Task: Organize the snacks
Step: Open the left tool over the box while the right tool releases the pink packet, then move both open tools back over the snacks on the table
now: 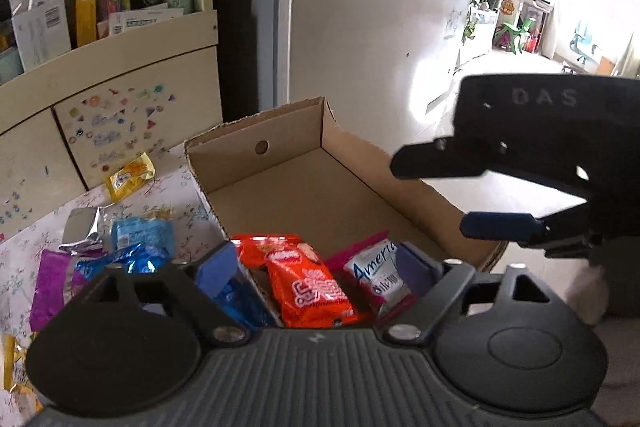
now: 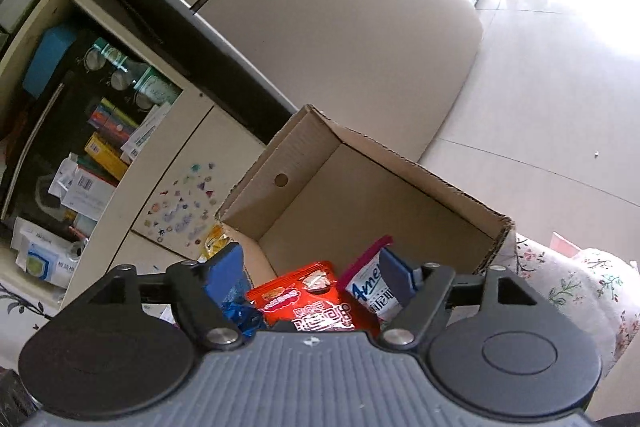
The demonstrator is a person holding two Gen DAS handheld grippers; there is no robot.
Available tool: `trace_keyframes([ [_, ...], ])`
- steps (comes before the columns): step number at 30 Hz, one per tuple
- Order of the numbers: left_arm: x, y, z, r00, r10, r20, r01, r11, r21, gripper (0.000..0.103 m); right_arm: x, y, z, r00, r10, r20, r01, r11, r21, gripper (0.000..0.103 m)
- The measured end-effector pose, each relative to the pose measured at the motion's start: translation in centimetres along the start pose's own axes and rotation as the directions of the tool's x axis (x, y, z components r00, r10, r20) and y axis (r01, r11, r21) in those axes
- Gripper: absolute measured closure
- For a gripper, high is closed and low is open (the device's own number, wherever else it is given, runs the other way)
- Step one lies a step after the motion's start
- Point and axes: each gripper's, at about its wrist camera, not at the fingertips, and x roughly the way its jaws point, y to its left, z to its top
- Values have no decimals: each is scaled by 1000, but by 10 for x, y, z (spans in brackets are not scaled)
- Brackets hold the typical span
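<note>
On the flowered tablecloth (image 1: 24, 267) beside the refrigerator (image 1: 360, 39) stands an open cardboard box (image 1: 348, 147), its far part bare and a round hole in its end wall. At the near end of the box lie two snack packets side by side: an orange-red packet (image 1: 308, 283) and a white-and-pink packet (image 1: 380, 275) printed "Ameri...". My left gripper (image 1: 316, 267) hangs over them with its blue pads spread wide, nothing pressed between them; both packets lie loose below. My right gripper (image 2: 312, 275) hangs over the same end of the box, pads likewise wide apart and holding nothing; from the left wrist view it shows at the right edge, jaws agape. Outside the box, left of it on the cloth, lie a purple packet (image 1: 48, 287), a blue packet (image 1: 140, 239), a silver wrapper (image 1: 82, 231) and, farther back, a yellow packet (image 1: 130, 177) near the stickered cabinet (image 1: 120, 123).
</note>
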Motion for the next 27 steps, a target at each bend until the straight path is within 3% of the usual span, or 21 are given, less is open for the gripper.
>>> trace_keyframes([
  [3,-6,7,-6,1000,-11,-23,10,1000,-26,16,0,5,-1,1000,1,7,-1,999,-36,16],
  [11,-24,49,-30,992,-56,-110,32,978,-205,18,-2,20,-7,999,-8,42,13,991,-132,8],
  [18,-50,96,-46,986,31,-165,-70,968,-239,18,-2,33,-15,999,31,31,-24,978,-209,6],
  [22,-66,134,-51,981,81,-176,-130,950,-285,18,1,38,-18,996,85,-2,-83,970,-228,6],
  [27,-72,172,-57,962,144,-231,-212,928,-306,16,8,48,-26,983,162,-89,-180,950,-255,6],
])
